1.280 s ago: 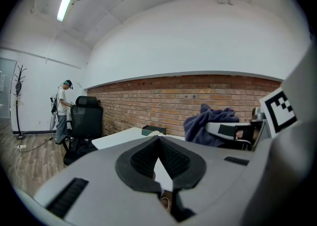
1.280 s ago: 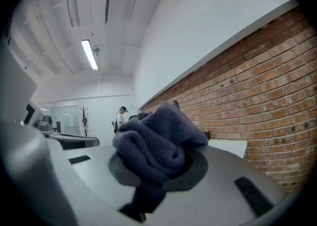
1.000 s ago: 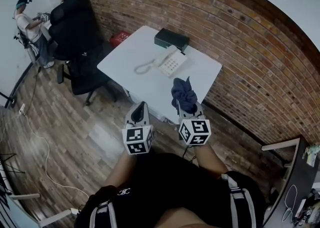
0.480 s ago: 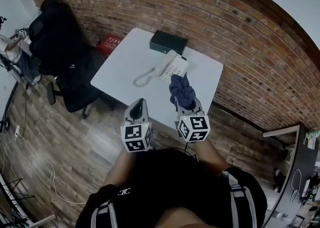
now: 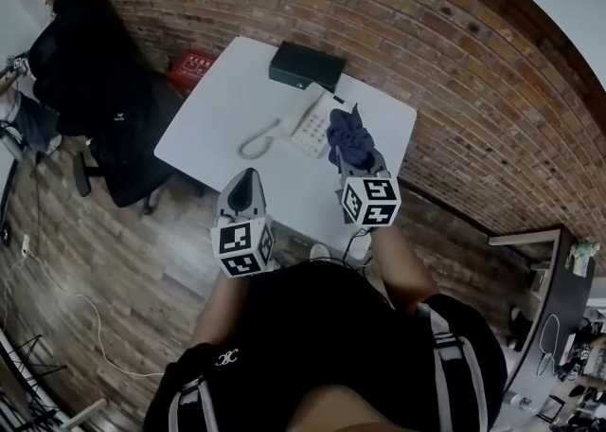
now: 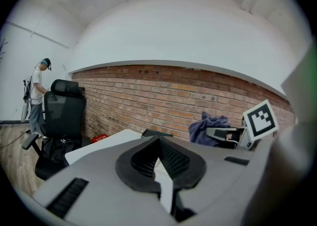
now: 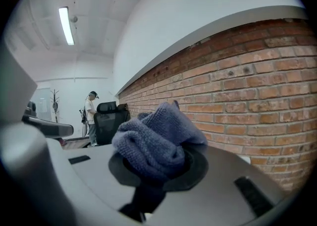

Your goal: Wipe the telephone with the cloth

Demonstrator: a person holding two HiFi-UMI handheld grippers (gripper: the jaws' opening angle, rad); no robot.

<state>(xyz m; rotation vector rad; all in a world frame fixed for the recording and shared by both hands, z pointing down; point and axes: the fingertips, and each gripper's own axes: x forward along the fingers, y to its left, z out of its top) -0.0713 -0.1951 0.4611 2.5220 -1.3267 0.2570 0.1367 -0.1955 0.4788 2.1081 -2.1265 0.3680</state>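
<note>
R gripper [image 5: 356, 161] fingers clamp cloth [image 5: 347, 134] near telephone [image 5: 305, 123]; L gripper [image 5: 245, 180] fingers together, empty.

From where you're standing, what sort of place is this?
Probably an office or workroom: a desk telephone sits on a white table, a black office chair stands beside it, and a brick wall runs behind.

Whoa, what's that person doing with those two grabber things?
A person stands at a white table with a gripper in each hand. The right gripper is clamped on a bunched blue cloth, held up near the white telephone on the table. The left gripper is shut with nothing in it, by the table's near edge. Wiping doesn't seem to have started yet.
</note>
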